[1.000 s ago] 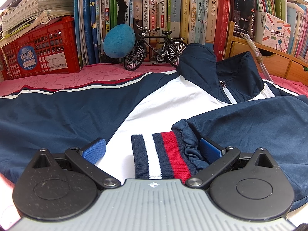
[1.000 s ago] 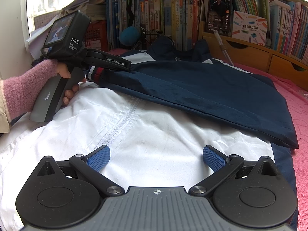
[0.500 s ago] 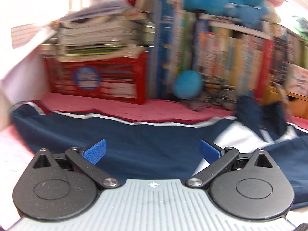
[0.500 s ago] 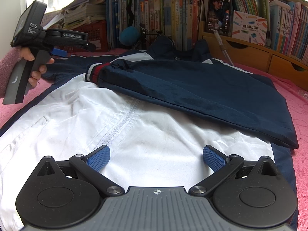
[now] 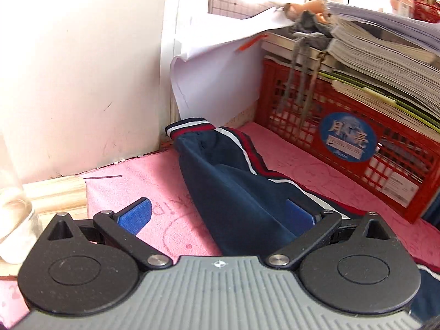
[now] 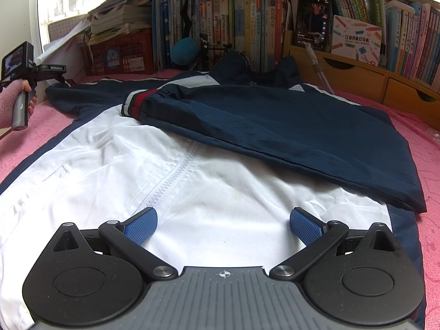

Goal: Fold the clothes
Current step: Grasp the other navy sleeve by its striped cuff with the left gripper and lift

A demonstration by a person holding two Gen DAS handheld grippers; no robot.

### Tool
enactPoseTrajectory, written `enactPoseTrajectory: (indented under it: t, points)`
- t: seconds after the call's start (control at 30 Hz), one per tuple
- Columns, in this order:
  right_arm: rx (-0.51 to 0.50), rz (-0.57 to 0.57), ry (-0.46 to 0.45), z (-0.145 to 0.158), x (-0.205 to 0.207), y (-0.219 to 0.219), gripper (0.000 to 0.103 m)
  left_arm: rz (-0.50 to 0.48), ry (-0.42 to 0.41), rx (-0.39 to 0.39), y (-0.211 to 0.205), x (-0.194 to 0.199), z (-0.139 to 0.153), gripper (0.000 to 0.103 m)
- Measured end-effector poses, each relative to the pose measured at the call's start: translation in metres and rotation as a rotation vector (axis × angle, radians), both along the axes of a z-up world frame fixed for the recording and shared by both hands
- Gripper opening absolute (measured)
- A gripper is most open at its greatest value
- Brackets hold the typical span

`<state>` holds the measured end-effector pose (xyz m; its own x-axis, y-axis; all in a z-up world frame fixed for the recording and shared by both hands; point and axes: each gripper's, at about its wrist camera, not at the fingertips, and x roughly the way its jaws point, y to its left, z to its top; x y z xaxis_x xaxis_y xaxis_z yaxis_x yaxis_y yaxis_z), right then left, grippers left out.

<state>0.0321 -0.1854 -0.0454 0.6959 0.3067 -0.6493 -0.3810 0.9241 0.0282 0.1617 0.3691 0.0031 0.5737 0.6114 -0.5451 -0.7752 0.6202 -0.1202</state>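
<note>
A navy and white zip jacket (image 6: 209, 181) lies flat on a pink cloth. One navy sleeve (image 6: 275, 121) is folded across its chest, with its striped cuff (image 6: 137, 104) at the left. The other sleeve (image 5: 242, 192) stretches out to the far left, its striped cuff (image 5: 189, 128) near the wall. My left gripper (image 5: 217, 216) is open and hovers over this sleeve, which runs between its jaws; it also shows in the right wrist view (image 6: 52, 78). My right gripper (image 6: 222, 225) is open and empty above the white hem.
A red crate (image 5: 343, 143) with stacked papers stands behind the sleeve. A white wall (image 5: 82, 68) and a glass (image 5: 13, 220) are at the left. Bookshelves (image 6: 247, 27) and wooden drawers (image 6: 357, 77) line the back. The pink cloth (image 6: 429, 170) surrounds the jacket.
My left gripper has left the folded cuff on the chest and swung far left, out to the end of the outstretched sleeve. The right gripper has not moved.
</note>
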Motion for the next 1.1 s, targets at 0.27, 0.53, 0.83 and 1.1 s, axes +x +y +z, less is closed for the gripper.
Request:
enactPoseTrajectory:
  t: [0.27,0.53,0.83,1.1]
  points:
    - [-0.001,-0.001,0.000,0.000,0.001,0.000,0.103,0.014,-0.019,-0.072,0.036,0.028,-0.019,0.067]
    - [-0.001,-0.003,0.000,0.000,0.002,0.000,0.103,-0.055,-0.160,0.024,0.017,0.013,-0.008,0.006]
    - [-0.001,-0.004,-0.001,0.000,0.002,0.000,0.103,-0.358,-0.315,0.234,-0.081,-0.006,0.055,0.005]
    - [0.002,-0.003,0.000,0.000,0.001,0.000,0.103,-1.008,-0.382,0.542,-0.293,-0.042,0.090,0.010]
